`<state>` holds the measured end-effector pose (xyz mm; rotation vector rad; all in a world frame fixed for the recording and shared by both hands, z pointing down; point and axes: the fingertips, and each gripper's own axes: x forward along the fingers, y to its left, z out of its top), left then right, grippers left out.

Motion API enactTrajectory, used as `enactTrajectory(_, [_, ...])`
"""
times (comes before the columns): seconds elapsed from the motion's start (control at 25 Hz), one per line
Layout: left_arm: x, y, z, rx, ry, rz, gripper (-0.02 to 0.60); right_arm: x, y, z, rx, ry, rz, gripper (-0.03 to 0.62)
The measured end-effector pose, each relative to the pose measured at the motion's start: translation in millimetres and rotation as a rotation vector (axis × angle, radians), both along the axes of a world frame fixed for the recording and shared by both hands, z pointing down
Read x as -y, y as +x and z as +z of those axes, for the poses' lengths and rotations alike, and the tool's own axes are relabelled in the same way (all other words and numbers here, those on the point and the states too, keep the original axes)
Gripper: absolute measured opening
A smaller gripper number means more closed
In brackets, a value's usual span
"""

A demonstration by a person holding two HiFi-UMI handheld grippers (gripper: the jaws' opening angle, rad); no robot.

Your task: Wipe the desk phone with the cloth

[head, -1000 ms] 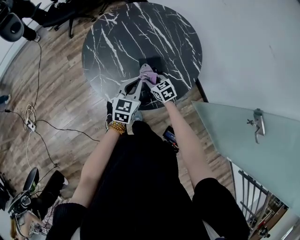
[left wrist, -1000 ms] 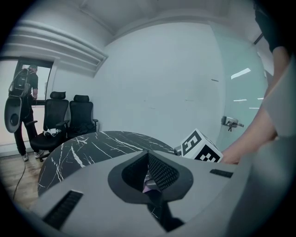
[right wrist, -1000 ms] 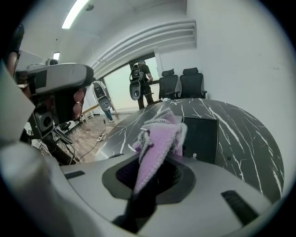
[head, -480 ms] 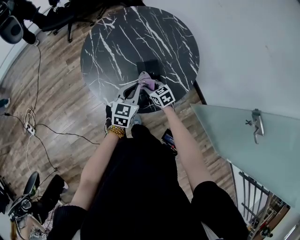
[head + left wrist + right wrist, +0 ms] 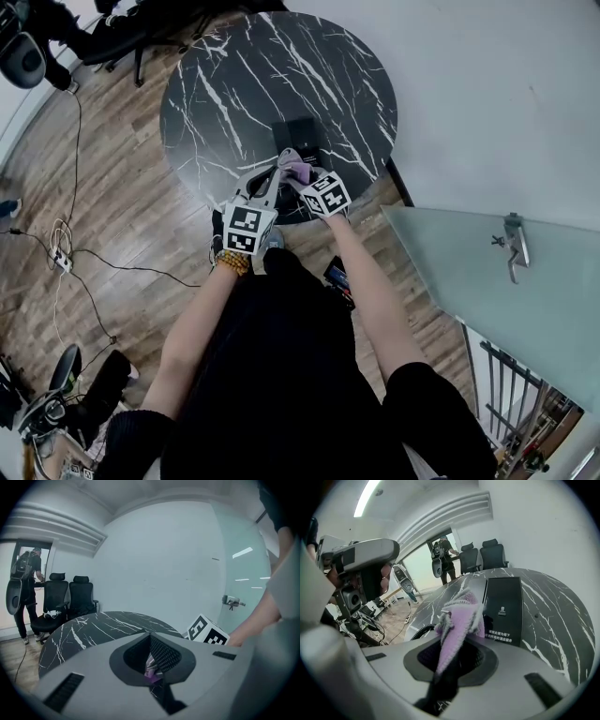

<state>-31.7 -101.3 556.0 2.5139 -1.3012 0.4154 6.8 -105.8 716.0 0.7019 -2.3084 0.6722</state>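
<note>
**A:** What is different from a second ago?

**B:** Over the round marble table [image 5: 225, 84], both tools have drawn back toward the person. The cloth was lying over the near end of the desk phone [image 5: 298, 133]. Now almost the whole black top of the phone shows, and the bunch sits at its near end.

**A:** And what does that mean for the job?

**B:** I read it as one wiping stroke pulled toward the body and finished. Another pass over the far half probably comes next.

**A:** How do the tongs stand?

**B:** The right gripper [image 5: 452, 660] is clenched on the purple cloth [image 5: 459, 620], which stands up out of its jaws in a loose fold. The left gripper [image 5: 150, 656] has its jaws drawn together, with a sliver of purple caught between the pads. It seems to pinch an edge of the same cloth.

**A:** And the phone itself?

**B:** It is a flat black slab with small white print on its near half. It lies flat on the table near the edge closest to the person, just beyond the cloth. I cannot tell whether the two touch.
</note>
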Motion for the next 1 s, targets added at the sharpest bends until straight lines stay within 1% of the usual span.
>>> enactTrajectory(0.6, [-5,3,0,0.0,-0.001,0.005,0.014,-18,6,9,0.004,-0.049,0.003,0.078])
enactTrajectory(1.0, [-9,1,2,0.002,-0.003,0.006,0.014,-29,9,14,0.006,-0.102,-0.011,0.078])
